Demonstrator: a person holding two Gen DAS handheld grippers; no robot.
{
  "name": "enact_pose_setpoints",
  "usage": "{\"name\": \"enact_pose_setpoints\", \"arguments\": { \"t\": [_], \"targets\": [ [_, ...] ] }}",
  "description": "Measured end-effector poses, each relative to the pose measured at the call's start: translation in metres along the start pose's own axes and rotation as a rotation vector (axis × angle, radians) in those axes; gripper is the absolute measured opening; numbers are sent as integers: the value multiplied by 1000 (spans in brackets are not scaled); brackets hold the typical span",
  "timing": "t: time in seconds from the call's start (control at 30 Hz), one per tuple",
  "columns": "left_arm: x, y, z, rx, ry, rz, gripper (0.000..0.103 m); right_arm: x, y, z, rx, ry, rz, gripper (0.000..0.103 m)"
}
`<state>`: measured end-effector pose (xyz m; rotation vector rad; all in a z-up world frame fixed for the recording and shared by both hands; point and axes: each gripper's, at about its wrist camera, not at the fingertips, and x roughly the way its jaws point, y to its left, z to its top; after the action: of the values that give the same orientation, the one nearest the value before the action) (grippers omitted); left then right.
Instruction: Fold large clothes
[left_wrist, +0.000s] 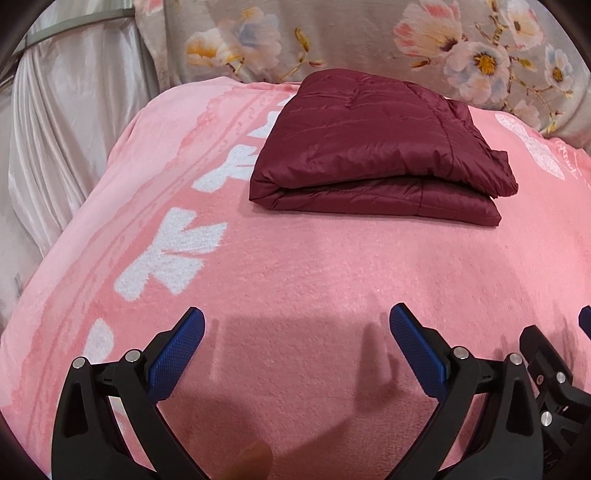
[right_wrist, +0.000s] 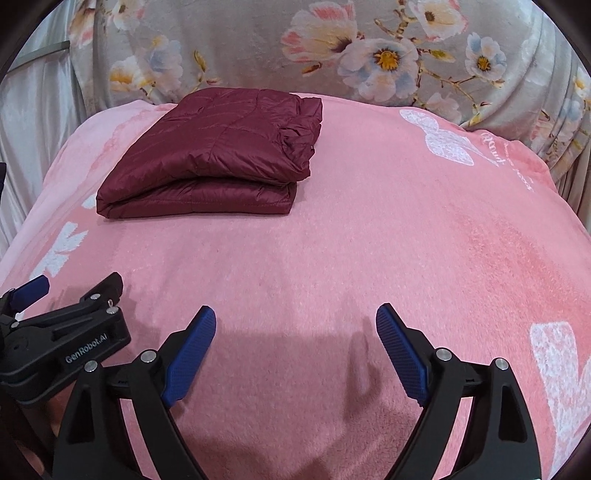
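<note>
A dark red quilted jacket (left_wrist: 376, 155) lies folded into a thick, roughly square bundle on a pink blanket (left_wrist: 295, 266). Its shell is a smooth, slightly shiny fabric with stitched lines across it, and the layers stack with a rounded fold along the near edge and looser, crumpled edges on the right side. In the left wrist view it sits in the upper middle of the frame; in the right wrist view it sits in the upper left.

The blanket is soft and fleecy, with fuzzy white flower shapes woven into it along the left side and at the upper right. Some cursive writing runs beside the upper right white shape in the right wrist view, too small to read. Behind the blanket hangs a grey cloth (left_wrist: 369, 33) printed with large pink, white and blue flowers, and at the far left hangs a pale satin curtain (left_wrist: 66, 122) with glossy vertical folds.

The left gripper (left_wrist: 297, 315) hovers over bare blanket at the bottom of its frame, its black plastic arms spread wide and its blue ribbed pads (left_wrist: 181, 350) apart with nothing between them. The right gripper (right_wrist: 295, 314) stands the same way, wide apart and empty, well short of the jacket. In the right wrist view the left gripper's black body shows at the lower left, with "GenRobot.AI" printed on it in white
</note>
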<state>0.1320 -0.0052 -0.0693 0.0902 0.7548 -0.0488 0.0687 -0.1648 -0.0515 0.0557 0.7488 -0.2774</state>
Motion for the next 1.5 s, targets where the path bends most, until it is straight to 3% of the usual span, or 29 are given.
{"name": "enact_pose_setpoints", "arguments": {
  "t": [1.5],
  "targets": [
    [-9,-4,0,29,-47,9,97,-9,6,-2,-30,-52,-13,86]
  ]
}}
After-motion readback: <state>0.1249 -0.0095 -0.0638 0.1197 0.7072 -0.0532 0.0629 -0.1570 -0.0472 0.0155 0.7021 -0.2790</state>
